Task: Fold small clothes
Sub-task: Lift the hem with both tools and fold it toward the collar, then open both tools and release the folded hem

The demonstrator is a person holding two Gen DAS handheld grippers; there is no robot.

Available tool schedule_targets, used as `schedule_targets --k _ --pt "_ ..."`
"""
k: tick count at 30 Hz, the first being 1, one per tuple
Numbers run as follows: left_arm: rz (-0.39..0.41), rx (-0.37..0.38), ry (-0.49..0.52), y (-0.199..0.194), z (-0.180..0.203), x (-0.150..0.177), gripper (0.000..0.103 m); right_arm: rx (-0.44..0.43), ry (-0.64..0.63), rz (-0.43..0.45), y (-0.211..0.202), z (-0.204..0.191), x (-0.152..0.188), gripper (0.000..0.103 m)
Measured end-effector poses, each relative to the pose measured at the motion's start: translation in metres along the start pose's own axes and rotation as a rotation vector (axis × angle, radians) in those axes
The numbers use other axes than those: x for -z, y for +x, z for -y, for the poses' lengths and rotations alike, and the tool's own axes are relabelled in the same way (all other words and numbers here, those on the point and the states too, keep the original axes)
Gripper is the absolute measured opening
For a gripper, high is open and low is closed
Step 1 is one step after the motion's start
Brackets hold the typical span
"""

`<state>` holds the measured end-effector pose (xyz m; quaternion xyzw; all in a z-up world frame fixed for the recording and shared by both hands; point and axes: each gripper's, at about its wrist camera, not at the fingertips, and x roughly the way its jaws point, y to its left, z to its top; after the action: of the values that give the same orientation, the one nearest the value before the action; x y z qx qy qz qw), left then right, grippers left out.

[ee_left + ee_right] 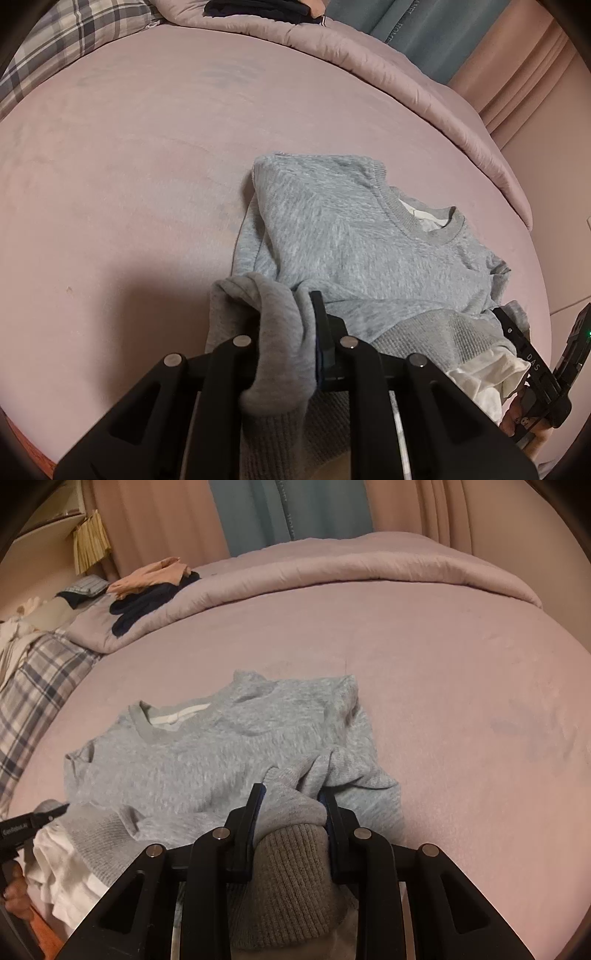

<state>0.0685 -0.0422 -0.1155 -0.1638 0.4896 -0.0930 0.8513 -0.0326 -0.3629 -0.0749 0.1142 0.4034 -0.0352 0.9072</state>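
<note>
On the bed (pixel 147 166), both hand-held grippers pinch the grey sweater (pixel 351 240).

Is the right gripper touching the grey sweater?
Touching. The right wrist view shows the right gripper with both fingers pressed on a bunched fold of the grey sweater.

A bed (pixel 461 657) is lying under a mauve sheet, its quilt (pixel 332 565) bunching along the far edge. Pink curtains (pixel 155 520) and a teal curtain (pixel 255 513) are hanging behind it. A plaid pillow (pixel 70 40) is resting at the head.
</note>
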Motion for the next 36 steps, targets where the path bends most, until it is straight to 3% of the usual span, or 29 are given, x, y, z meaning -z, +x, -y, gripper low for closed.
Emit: schedule_targets --k 8,12,16,20,25,36 --pt "0.031 0.009 -0.001 -0.004 0.002 0.005 0.019 0.02 -0.01 0.014 0.002 -0.005 0.0 0.03" --pt "0.059 0.071 -0.052 -0.022 -0.002 0.009 0.046 -0.025 -0.021 0.015 0.0 -0.005 0.0 0.048" --pt "0.069 0.106 -0.031 -0.045 0.004 0.014 0.058 -0.036 0.01 0.034 -0.01 -0.001 0.002 0.059" --pt "0.126 0.091 0.003 -0.069 0.01 0.021 0.073 -0.059 0.023 0.054 -0.028 0.004 0.002 0.066" --pt "0.103 0.074 0.02 -0.072 0.008 0.035 0.074 -0.055 0.05 0.093 -0.049 0.01 0.006 0.07" --pt "0.02 0.065 -0.028 -0.055 -0.006 0.065 0.073 -0.112 0.055 0.071 -0.058 0.005 0.034 0.07"
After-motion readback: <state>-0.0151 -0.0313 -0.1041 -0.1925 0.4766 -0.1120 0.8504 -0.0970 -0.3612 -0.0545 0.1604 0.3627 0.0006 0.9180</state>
